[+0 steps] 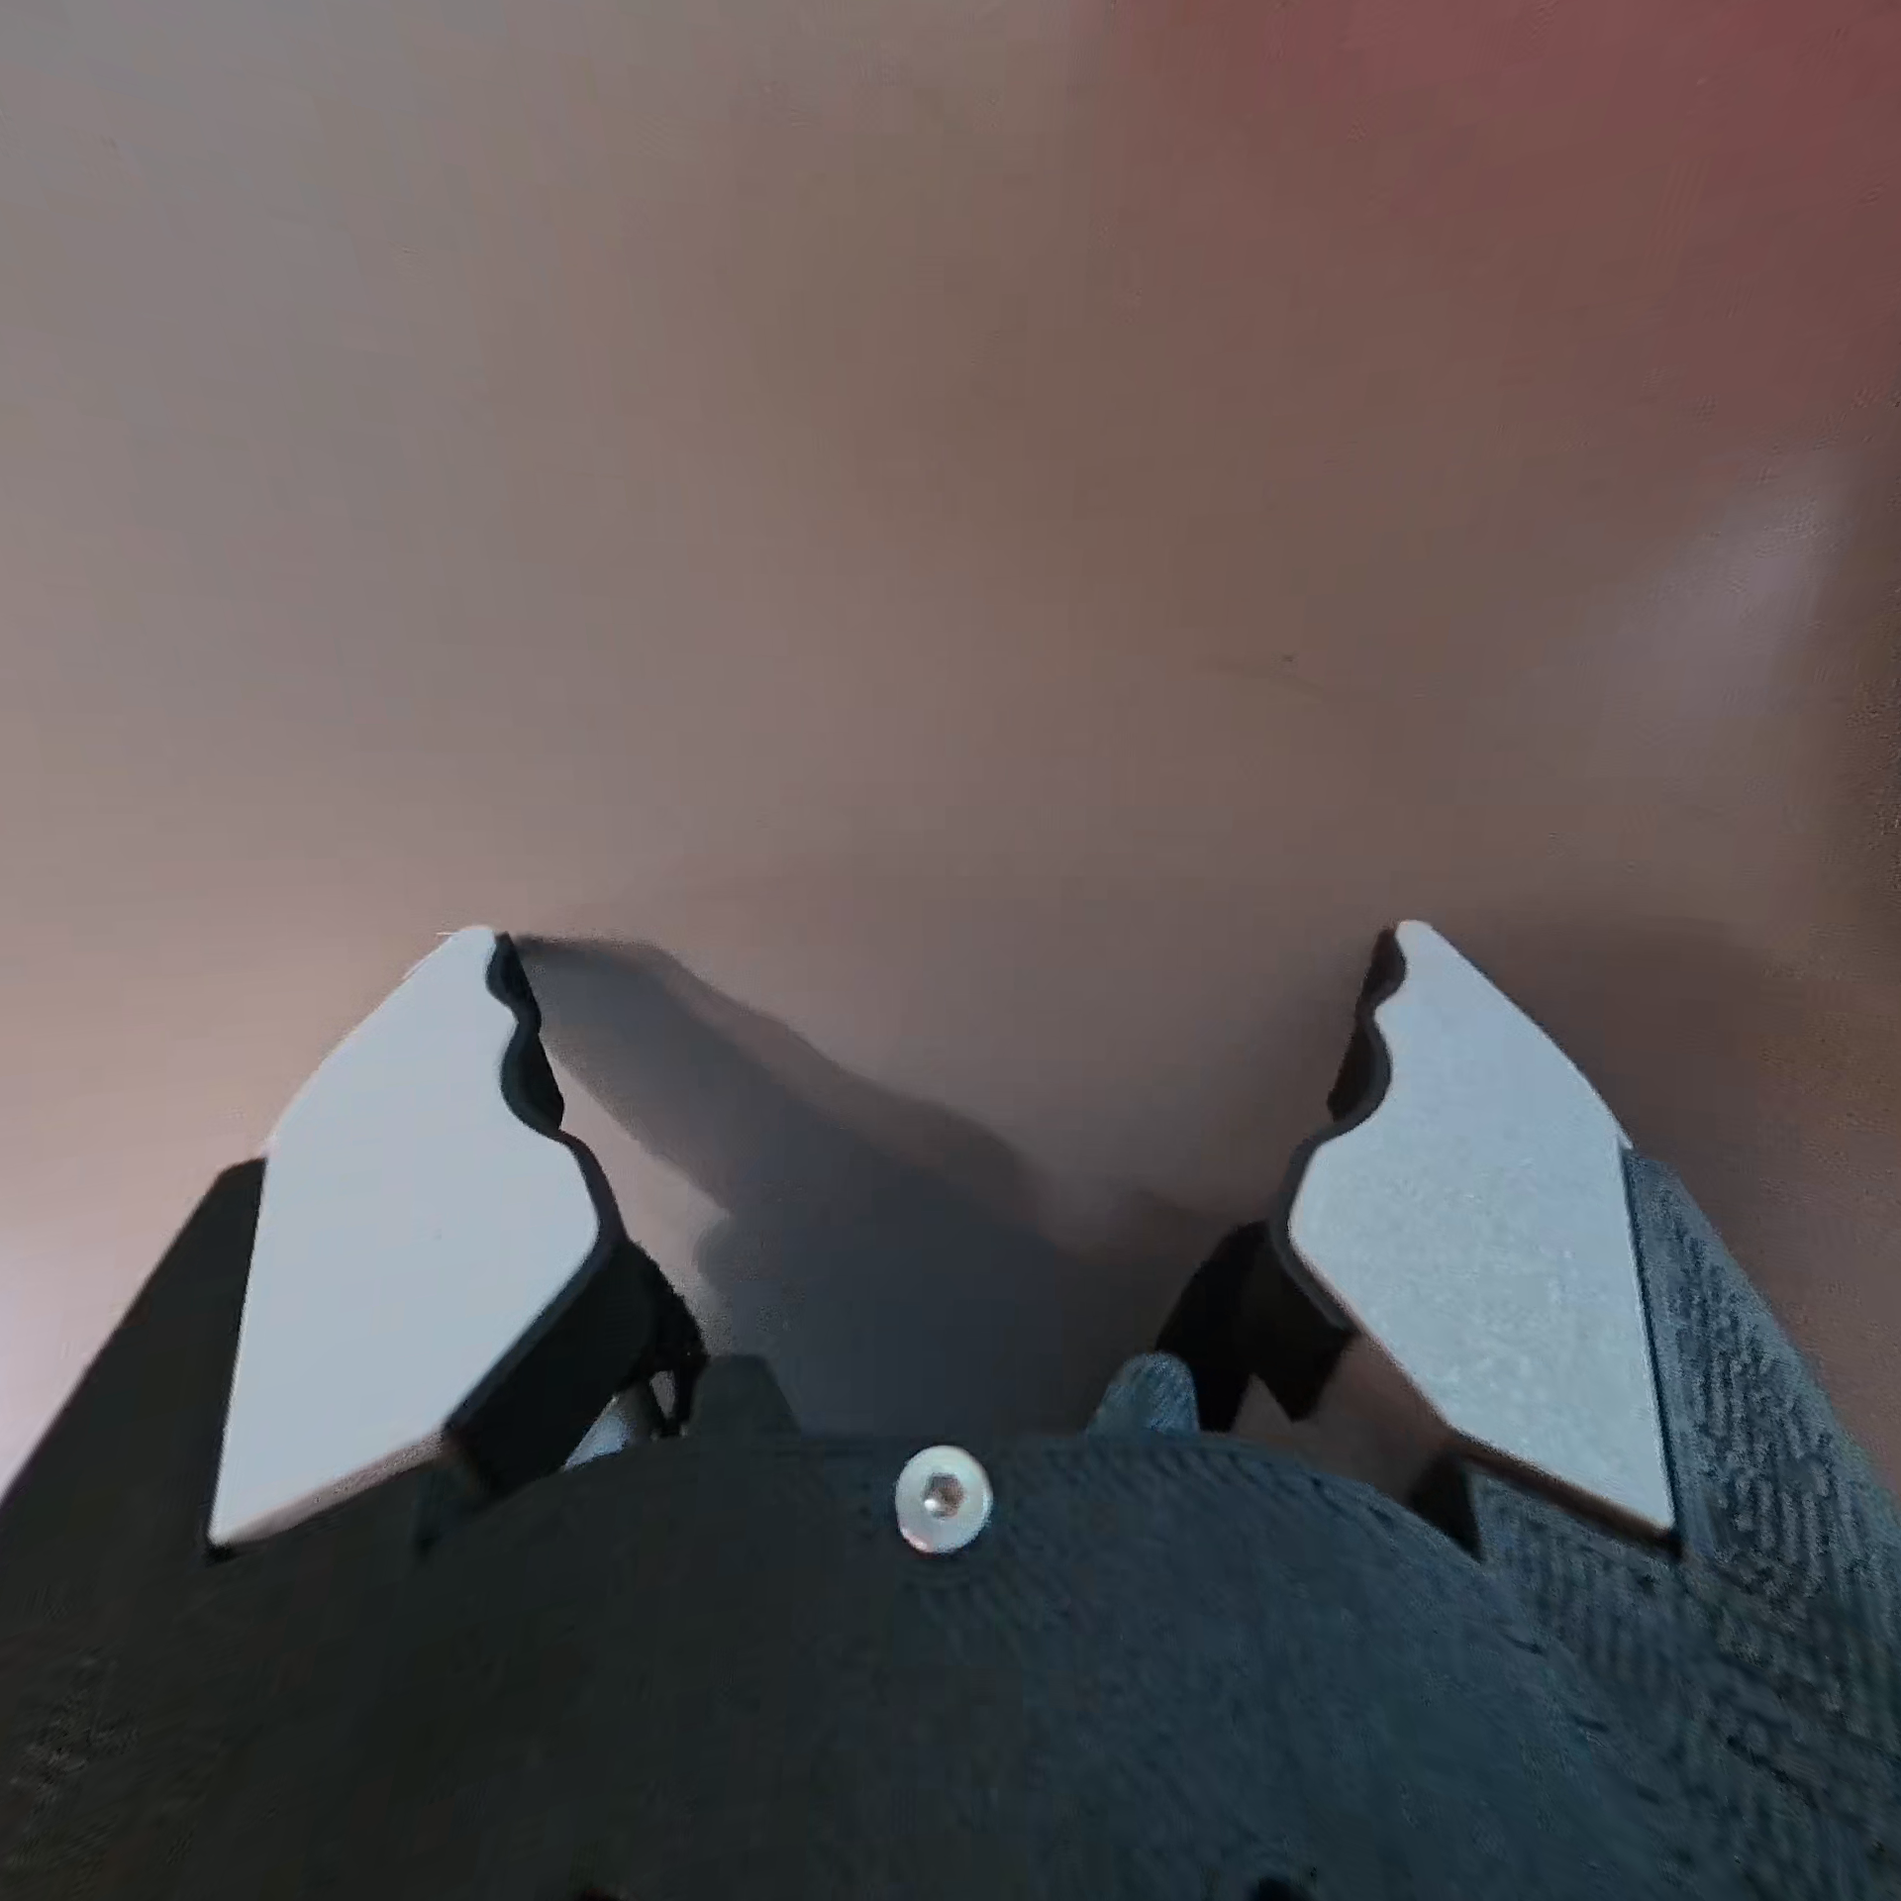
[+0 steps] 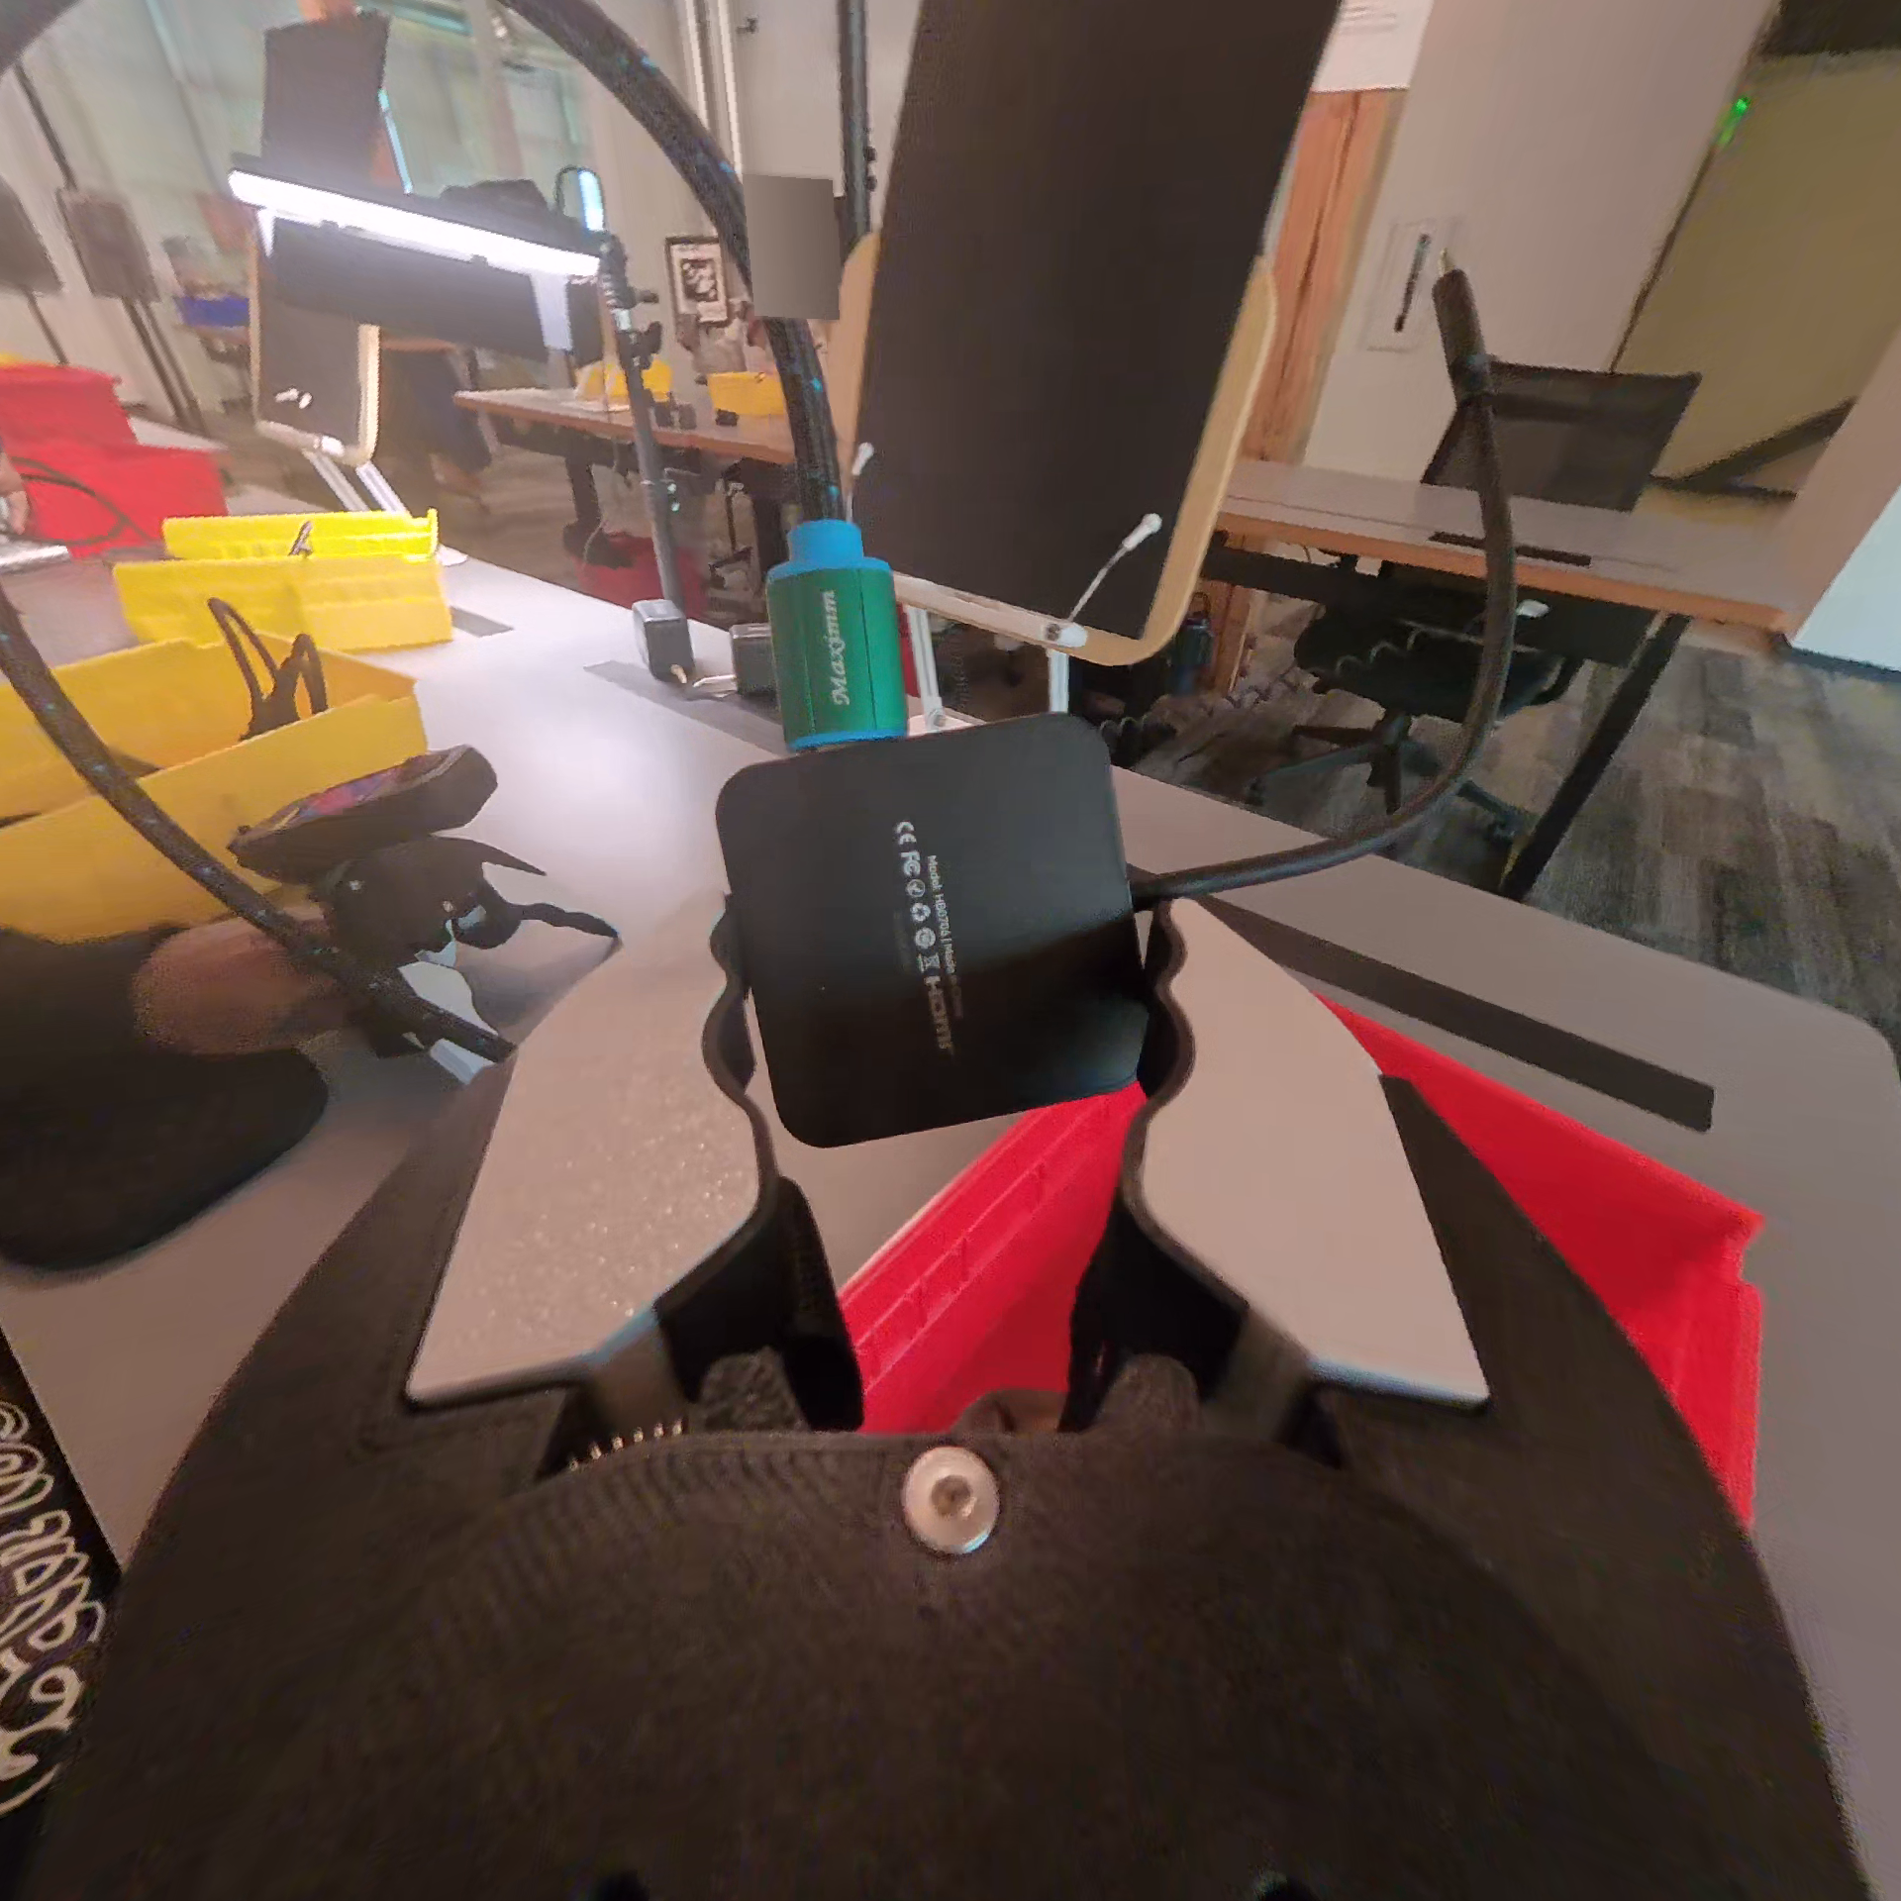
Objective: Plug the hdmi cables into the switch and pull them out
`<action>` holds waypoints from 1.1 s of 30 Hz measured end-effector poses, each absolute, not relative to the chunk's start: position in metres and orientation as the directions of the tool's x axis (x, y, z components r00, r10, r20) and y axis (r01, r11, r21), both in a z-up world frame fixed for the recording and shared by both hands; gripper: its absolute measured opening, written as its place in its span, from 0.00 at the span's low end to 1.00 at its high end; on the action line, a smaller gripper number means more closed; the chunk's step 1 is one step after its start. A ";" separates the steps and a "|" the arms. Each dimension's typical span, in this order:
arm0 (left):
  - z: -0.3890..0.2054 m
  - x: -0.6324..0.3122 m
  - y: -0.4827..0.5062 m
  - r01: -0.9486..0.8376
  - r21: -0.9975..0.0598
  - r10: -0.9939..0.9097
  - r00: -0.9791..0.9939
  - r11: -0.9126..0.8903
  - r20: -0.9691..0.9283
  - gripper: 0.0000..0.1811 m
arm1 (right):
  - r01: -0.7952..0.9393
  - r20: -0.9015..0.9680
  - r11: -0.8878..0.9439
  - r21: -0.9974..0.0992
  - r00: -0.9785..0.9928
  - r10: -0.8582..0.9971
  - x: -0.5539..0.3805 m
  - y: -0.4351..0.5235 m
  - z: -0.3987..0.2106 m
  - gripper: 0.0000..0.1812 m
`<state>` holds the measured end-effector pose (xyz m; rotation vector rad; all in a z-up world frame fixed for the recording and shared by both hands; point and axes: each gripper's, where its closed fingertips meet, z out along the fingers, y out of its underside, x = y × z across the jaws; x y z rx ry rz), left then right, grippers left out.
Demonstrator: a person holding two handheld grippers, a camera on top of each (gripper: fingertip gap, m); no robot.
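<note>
Right gripper [image 2: 941,931] clamps the black switch [image 2: 931,926], lifted above the grey table [image 2: 576,741] and a red bin [image 2: 1337,1234]. A green-and-blue HDMI plug [image 2: 835,650] sits in its far edge; a thin black cable [image 2: 1481,658] exits its right side. Left gripper [image 1: 946,952] gapes wide with nothing between its fingers, over a blurred brownish surface [image 1: 823,463].

Left wrist view: looks forward along its claw [image 1: 946,941], pressed close to a blurred, plain brownish surface [image 1: 720,514]. Right wrist view: looks along its claw [image 2: 941,926] across the grey surface [image 2: 576,741] into the room, with the switch [image 2: 931,926] close ahead. No scene part is recognisably shared.
</note>
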<state>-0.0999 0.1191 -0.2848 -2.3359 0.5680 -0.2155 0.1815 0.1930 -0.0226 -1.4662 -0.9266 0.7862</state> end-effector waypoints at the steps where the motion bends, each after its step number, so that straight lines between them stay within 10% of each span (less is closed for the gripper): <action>1: -0.285 -0.103 0.121 -0.326 -0.680 -0.440 0.898 -0.657 -0.006 0.80 | 0.096 0.014 -0.036 -0.995 0.477 0.879 0.187 0.198 -0.025 0.41; 16: -0.285 -0.103 0.120 -0.324 -0.680 -0.437 0.899 -0.658 -0.006 0.80 | 0.259 0.183 -0.151 -0.954 0.903 0.390 0.292 0.250 -0.102 0.41; 33: -0.285 -0.103 0.121 -0.324 -0.680 -0.437 0.900 -0.658 -0.006 0.80 | 0.537 0.018 -0.574 -0.618 0.740 0.673 0.232 0.244 -0.242 0.42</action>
